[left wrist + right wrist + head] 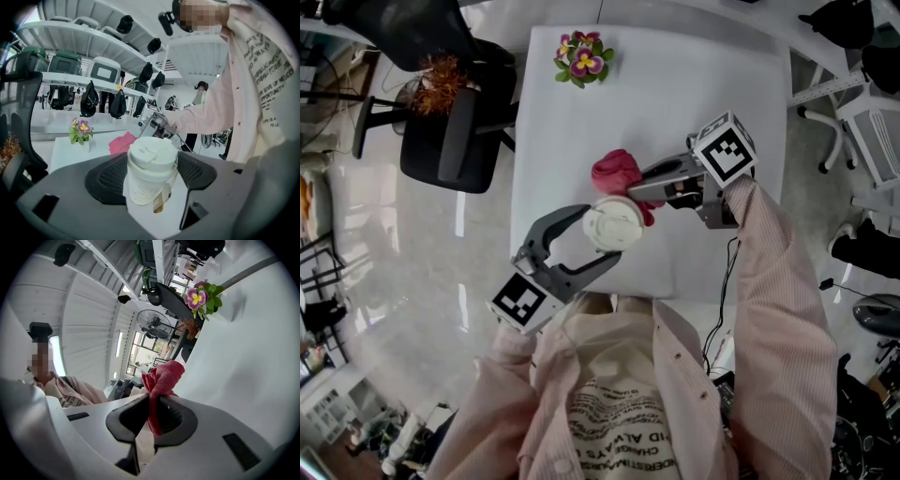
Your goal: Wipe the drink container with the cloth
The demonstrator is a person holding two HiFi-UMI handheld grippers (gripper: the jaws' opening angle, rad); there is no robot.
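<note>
A white paper cup with a lid [612,225] stands near the front of the white table [694,103]. My left gripper [602,234] reaches in from the front-left, with its jaws closed on the cup's sides. In the left gripper view the cup [151,173] sits between the two dark pads [108,180]. My right gripper [639,192] is shut on a bunched red cloth [617,172], which lies against the cup's far side. In the right gripper view the cloth [164,376] sticks up out of the pinched jaws of that gripper [153,416].
A small pot of purple and yellow flowers [583,58] stands at the table's far-left corner. A black office chair [455,122] is left of the table. A thin cable [722,309] hangs off the table's front-right edge.
</note>
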